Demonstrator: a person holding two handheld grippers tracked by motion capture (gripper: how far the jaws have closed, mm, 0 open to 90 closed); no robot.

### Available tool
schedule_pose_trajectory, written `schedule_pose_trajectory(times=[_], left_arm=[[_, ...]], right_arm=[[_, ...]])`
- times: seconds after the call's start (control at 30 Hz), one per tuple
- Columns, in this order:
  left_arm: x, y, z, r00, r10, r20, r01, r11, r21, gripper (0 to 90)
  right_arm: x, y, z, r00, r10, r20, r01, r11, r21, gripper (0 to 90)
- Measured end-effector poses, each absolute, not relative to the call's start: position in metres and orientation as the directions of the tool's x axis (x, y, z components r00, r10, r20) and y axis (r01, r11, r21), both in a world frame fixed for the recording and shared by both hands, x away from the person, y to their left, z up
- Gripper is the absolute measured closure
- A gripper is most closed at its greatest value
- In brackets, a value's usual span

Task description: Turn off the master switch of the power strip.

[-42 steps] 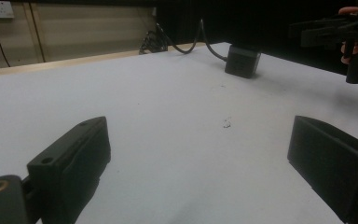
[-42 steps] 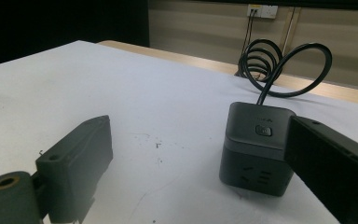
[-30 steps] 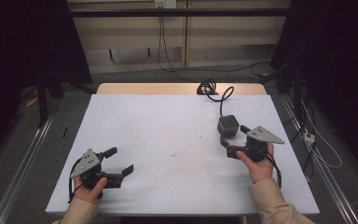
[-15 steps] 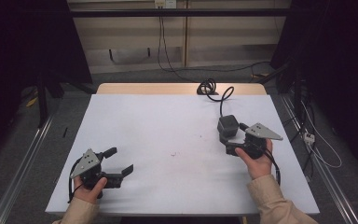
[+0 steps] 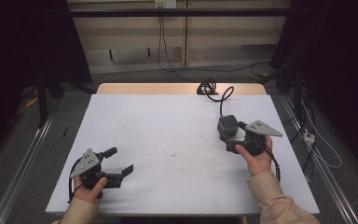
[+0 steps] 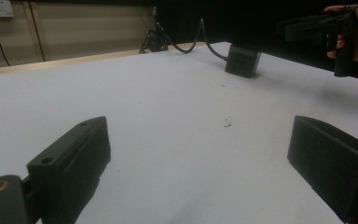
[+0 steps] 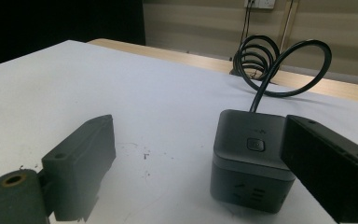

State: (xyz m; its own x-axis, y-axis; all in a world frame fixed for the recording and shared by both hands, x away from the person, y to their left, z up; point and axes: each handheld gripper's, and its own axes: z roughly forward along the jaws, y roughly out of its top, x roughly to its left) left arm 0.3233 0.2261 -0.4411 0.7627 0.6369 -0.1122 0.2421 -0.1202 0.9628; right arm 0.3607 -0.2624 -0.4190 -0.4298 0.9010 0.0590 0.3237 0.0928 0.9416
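White table [image 5: 144, 121], dark room. Grey power cube [image 5: 227, 126] sits near the table's right edge, cable [image 5: 214, 91] coiling off behind it. My right gripper [image 7: 200, 163] spread, cube between jaws, unclamped: approach step. Next: close squarely. Left gripper [image 5: 121, 161] spread, idle, well left of cube.

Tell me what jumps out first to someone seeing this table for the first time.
The dark cube with its black cable curling off toward the far edge stands alone on the right of the white table. The right tongs are open close beside it, the cube just ahead of their jaws. The left tongs wait open near the front left, with nothing between the jaws.
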Motion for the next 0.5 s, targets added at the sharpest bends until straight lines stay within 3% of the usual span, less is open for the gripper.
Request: schedule_pose_trajectory(times=[0.5], left_arm=[[0.3237, 0.2265, -0.4414, 0.764, 0.636, -0.111, 0.242, -0.123, 0.962, 5.6]], right_arm=[[0.3694, -0.2609, -0.4173, -0.433, 0.899, 0.058, 0.33, 0.099, 0.939, 10.2]])
